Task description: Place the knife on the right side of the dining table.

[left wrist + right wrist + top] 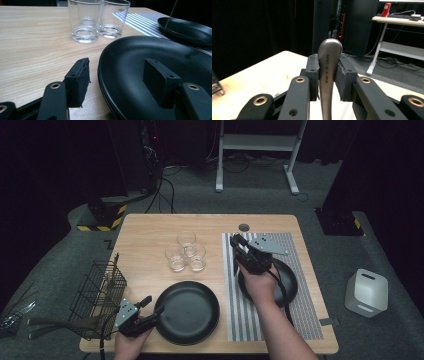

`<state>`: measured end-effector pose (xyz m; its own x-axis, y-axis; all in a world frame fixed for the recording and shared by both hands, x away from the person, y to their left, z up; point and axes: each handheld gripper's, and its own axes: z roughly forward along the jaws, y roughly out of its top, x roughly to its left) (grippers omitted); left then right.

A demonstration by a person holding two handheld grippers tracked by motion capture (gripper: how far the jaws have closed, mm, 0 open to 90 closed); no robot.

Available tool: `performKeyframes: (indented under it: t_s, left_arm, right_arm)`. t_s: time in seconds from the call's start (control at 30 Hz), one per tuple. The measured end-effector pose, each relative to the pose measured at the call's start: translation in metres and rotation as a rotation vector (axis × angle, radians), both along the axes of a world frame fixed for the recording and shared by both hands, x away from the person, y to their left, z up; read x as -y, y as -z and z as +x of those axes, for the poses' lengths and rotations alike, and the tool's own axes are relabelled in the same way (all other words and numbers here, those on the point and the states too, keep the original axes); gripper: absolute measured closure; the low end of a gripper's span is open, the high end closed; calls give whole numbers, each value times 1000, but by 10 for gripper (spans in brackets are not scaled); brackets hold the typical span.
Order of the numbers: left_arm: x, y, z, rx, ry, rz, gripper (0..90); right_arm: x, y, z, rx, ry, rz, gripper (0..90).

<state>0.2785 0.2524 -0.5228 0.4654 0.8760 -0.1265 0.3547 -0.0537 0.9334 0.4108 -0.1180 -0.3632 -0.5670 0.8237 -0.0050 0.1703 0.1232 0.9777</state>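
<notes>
At the table's left edge a black wire basket (97,297) is seen, with utensil handles (55,322) lying just beside it on the outer side. Next to it, near the front edge, the left gripper (151,307) is held low with its jaws spread wide apart; in the left gripper view one jaw stands over the bare wood and the other over the large black plate (155,72), so that the plate's rim lies between them without being pressed. Behind that plate, towards the middle of the wooden table (150,230), three clear drinking glasses (186,252) are grouped closely together. Further right, a grey striped placemat (250,310) is laid, on which a second black plate (287,282) rests. Above this plate the right gripper (235,241) is held, and in the right gripper view its pads are pressed against a metal utensil handle (328,75), which stands upright between them, its rounded end pointing up.
</notes>
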Motion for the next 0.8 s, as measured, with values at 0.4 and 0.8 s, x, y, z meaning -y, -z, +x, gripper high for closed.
performKeyframes:
  t_s: [0.4, 0.8]
  left_arm:
    - [-1, 0, 0, -2, 7, 1, 383]
    - [0, 0, 0, 1, 10, 6, 383]
  right_arm:
    - [-6, -4, 37, -13, 54, -9, 741]
    - [-7, -1, 72, -28, 110, -11, 741]
